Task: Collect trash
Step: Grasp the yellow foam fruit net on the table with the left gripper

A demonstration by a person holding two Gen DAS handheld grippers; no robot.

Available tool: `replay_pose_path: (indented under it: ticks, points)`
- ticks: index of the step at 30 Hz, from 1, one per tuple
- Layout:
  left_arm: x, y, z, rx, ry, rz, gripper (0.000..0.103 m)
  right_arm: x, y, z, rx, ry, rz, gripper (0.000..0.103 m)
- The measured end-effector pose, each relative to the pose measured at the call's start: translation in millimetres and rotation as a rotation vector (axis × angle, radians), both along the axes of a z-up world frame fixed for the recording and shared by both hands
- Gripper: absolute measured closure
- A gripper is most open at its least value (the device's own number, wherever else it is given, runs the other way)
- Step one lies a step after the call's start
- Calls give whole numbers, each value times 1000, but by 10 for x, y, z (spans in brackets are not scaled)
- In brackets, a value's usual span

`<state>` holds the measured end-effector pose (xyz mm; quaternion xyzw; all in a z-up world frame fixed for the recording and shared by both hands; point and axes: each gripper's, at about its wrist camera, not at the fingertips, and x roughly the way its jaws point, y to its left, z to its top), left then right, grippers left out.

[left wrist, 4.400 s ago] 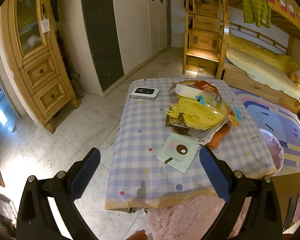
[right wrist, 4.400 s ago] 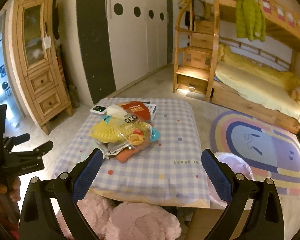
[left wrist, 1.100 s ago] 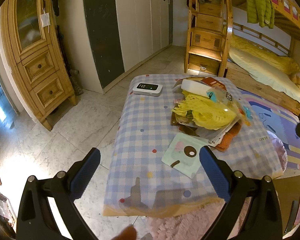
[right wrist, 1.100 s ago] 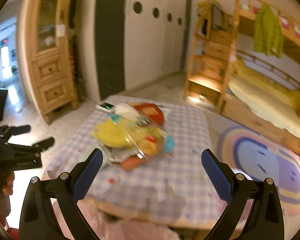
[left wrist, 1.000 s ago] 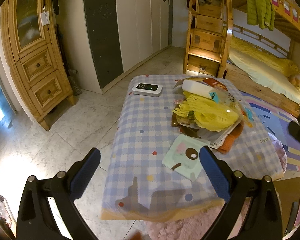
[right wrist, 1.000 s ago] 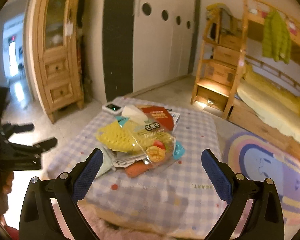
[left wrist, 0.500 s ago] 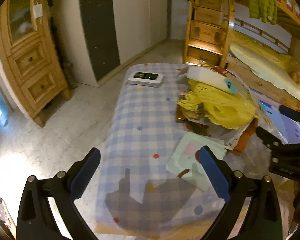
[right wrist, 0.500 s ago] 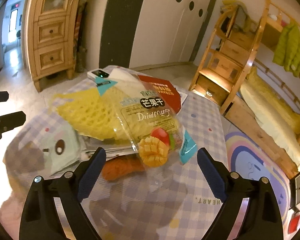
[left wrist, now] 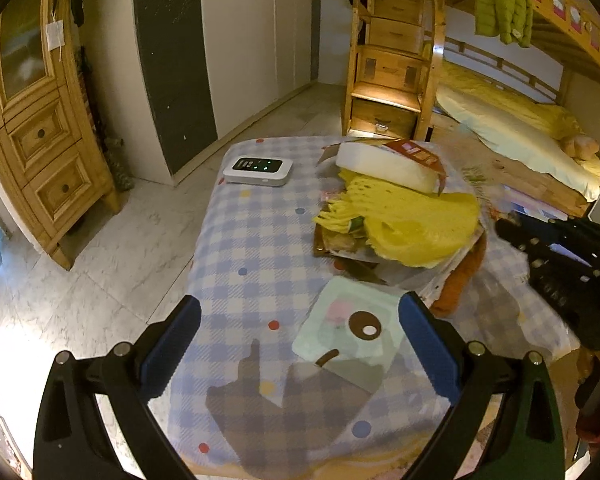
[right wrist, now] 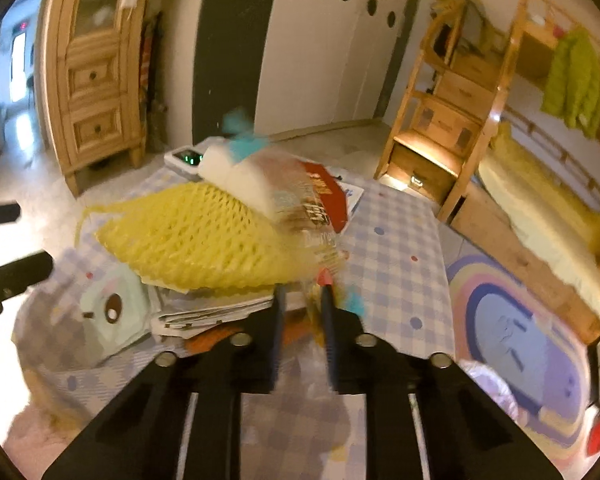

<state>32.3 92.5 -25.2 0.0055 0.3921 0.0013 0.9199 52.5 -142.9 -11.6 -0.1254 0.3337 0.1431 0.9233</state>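
A checked-cloth bench (left wrist: 236,240) carries a trash heap topped by yellow foam netting (right wrist: 196,236). The left tool (left wrist: 300,344) hangs wide open above a mint card (left wrist: 348,328). The right tool (right wrist: 303,304) is closing on the clear snack bag (right wrist: 300,200) at the heap's edge.

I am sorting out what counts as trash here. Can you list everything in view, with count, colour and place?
Table: one, blue-and-white checked cloth, centre.
Foam net: one, yellow, top of pile.
Snack bag: one, clear, printed, between the right gripper's closing jaws.
Foam block: one, white, back of pile.
Papers: stack, white, under net.
Napkin: one, pale green, near edge.
Device: one, white, green lights, far corner.
Cabinet: one, wooden, left.
Bunk bed: one, wooden, right.
Jacket: one, green, hanging on bunk.
Left gripper: open, above napkin.
Right gripper: on bag.
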Motion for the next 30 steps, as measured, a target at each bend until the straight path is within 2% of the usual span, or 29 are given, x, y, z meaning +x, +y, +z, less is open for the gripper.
replay_pose_path:
  ticks: [3,6,14,19,22,26,28,30]
  points:
    - [-30,-47,40,-1,-8,-11,7,-56,-176,97,51,5,-44,99]
    - [-40,-142,84,-1,-19,-32,7,-157,-396,185,112,21,-92,99]
    - [112,-414,257,11,-53,-90,7,-307,-682,283,169,7,-154,99]
    - [406,-596,406,-16,-74,-114,27,-253,-796,284,191,-11,-166,99]
    - [617,-682,437,-42,-72,-122,36,-178,-828,280,202,-14,-164,99]
    - [695,-776,368,-23,-67,-141,36,-131,-843,264,203,-22,-160,99]
    - [618,-793,265,-9,-51,-160,28,-122,-846,242,204,-20,-157,99]
    - [512,-781,139,5,-37,-180,25,-131,-846,209,210,-13,-158,99]
